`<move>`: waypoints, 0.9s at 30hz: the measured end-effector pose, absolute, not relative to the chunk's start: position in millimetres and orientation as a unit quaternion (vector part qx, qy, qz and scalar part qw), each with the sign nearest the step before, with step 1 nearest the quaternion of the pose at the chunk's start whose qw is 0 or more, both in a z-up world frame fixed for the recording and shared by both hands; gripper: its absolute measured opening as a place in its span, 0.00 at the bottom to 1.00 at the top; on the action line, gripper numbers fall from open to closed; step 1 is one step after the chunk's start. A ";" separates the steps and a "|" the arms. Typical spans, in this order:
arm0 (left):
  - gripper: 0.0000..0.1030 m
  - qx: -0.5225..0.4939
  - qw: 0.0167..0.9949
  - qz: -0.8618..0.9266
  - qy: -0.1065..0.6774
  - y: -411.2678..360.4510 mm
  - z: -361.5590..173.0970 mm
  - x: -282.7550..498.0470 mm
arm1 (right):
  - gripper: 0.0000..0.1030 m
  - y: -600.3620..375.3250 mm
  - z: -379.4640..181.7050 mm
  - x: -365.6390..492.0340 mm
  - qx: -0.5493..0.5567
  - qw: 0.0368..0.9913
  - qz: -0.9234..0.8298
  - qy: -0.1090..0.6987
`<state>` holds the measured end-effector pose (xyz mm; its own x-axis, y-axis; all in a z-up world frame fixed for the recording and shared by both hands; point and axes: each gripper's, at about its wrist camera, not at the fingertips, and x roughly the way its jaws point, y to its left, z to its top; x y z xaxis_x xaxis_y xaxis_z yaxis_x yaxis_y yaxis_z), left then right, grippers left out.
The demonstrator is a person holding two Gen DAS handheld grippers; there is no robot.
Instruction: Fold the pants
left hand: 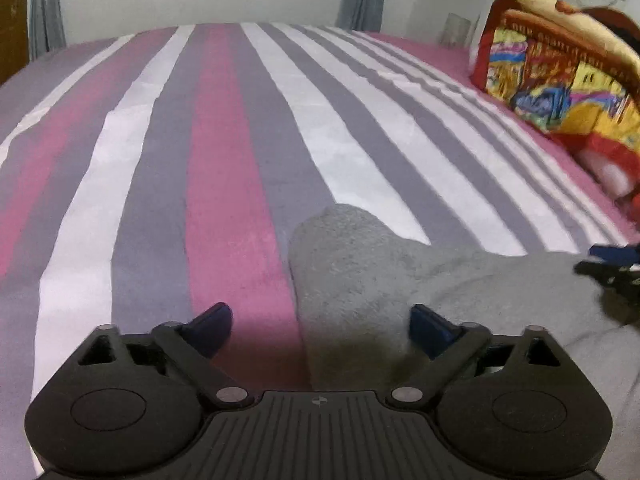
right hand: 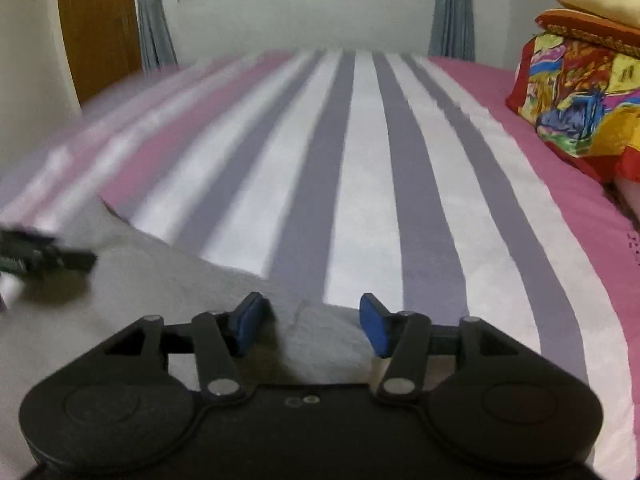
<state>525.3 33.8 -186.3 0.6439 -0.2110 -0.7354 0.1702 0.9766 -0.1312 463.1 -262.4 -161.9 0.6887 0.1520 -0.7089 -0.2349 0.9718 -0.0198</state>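
Grey pants (left hand: 360,264) lie on a striped bed at its near edge, bunched in soft folds. My left gripper (left hand: 320,326) is open, its blue pads straddling the left edge of the cloth, holding nothing. My right gripper (right hand: 310,326) is open just above a fold of the pants (right hand: 168,280), which spread to its left. Each gripper shows at the edge of the other's view: the right one (left hand: 612,268) in the left wrist view, the left one (right hand: 40,258) in the right wrist view.
The bed sheet (left hand: 224,168) has pink, grey and white stripes and runs to a white wall. A stack of colourful folded blankets (left hand: 560,80) sits at the right side, also in the right wrist view (right hand: 580,100). Grey curtains (right hand: 452,20) and a wooden door (right hand: 96,28) stand behind.
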 end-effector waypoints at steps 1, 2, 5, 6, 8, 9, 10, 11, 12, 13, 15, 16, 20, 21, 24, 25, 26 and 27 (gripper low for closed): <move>0.96 -0.017 0.907 -0.102 0.408 31.3 -184.1 524.4 | 0.54 -262.4 -159.4 461.4 -0.050 0.917 0.107 0.381; 0.95 -0.017 0.909 -0.096 0.405 30.5 -178.8 520.5 | 0.54 -263.3 -154.8 459.0 -0.044 0.918 0.109 0.379; 0.95 -0.006 0.924 -0.110 0.366 29.2 -159.5 486.7 | 0.54 -268.2 -131.6 433.2 -0.026 0.933 0.121 0.339; 0.95 -0.007 0.926 -0.113 0.361 29.6 -156.0 477.0 | 0.54 -269.2 -127.2 422.5 -0.020 0.935 0.125 0.332; 0.95 -0.012 0.928 -0.117 0.355 30.7 -155.6 455.9 | 0.59 -268.6 -124.3 403.1 -0.014 0.936 0.131 0.326; 0.95 -0.009 0.924 -0.113 0.366 29.5 -161.3 450.7 | 0.65 -267.6 -130.4 395.9 -0.019 0.934 0.125 0.334; 0.95 -0.004 0.919 -0.114 0.378 30.2 -169.4 451.2 | 0.66 -265.9 -138.4 396.4 -0.026 0.929 0.119 0.351; 0.95 -0.008 0.916 -0.116 0.383 30.9 -176.9 449.2 | 0.66 -264.9 -151.3 399.8 -0.027 0.918 0.113 0.378; 0.95 -0.025 0.917 -0.112 0.382 34.4 -182.4 444.5 | 0.67 -268.8 -161.1 404.3 -0.010 0.912 0.111 0.396; 0.95 -0.040 0.916 -0.108 0.384 37.3 -182.8 442.5 | 0.68 -274.0 -163.5 405.2 0.014 0.910 0.109 0.400; 0.95 -0.042 0.918 -0.100 0.382 40.0 -174.0 435.6 | 0.66 -282.5 -155.4 406.9 0.048 0.905 0.108 0.409; 0.95 -0.035 0.920 -0.102 0.377 39.0 -169.1 430.3 | 0.62 -284.0 -147.6 402.0 0.052 0.908 0.111 0.400; 0.95 -0.040 0.926 -0.114 0.358 43.3 -155.2 408.8 | 0.61 -289.0 -123.7 377.1 0.054 0.919 0.125 0.369; 0.95 -0.038 0.927 -0.115 0.355 43.3 -153.6 403.2 | 0.61 -290.2 -121.8 372.7 0.057 0.919 0.129 0.369; 0.95 -0.032 0.929 -0.112 0.351 44.1 -151.5 391.4 | 0.61 -290.1 -117.3 361.5 0.054 0.920 0.136 0.362; 0.95 -0.030 0.929 -0.112 0.352 44.3 -152.1 388.5 | 0.61 -289.2 -117.1 359.4 0.054 0.921 0.138 0.361; 0.95 -0.031 0.928 -0.110 0.355 45.1 -153.2 385.8 | 0.61 -288.1 -118.7 357.4 0.053 0.920 0.136 0.363; 0.95 -0.033 0.926 -0.110 0.359 45.9 -155.3 383.7 | 0.61 -287.0 -121.9 357.8 0.053 0.918 0.134 0.369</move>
<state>383.7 45.9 -155.3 0.7185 -0.2281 -0.6571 0.1807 0.9735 -0.1403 357.8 -287.0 -121.9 0.6917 0.2851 -0.6636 -0.2067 0.9585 0.1964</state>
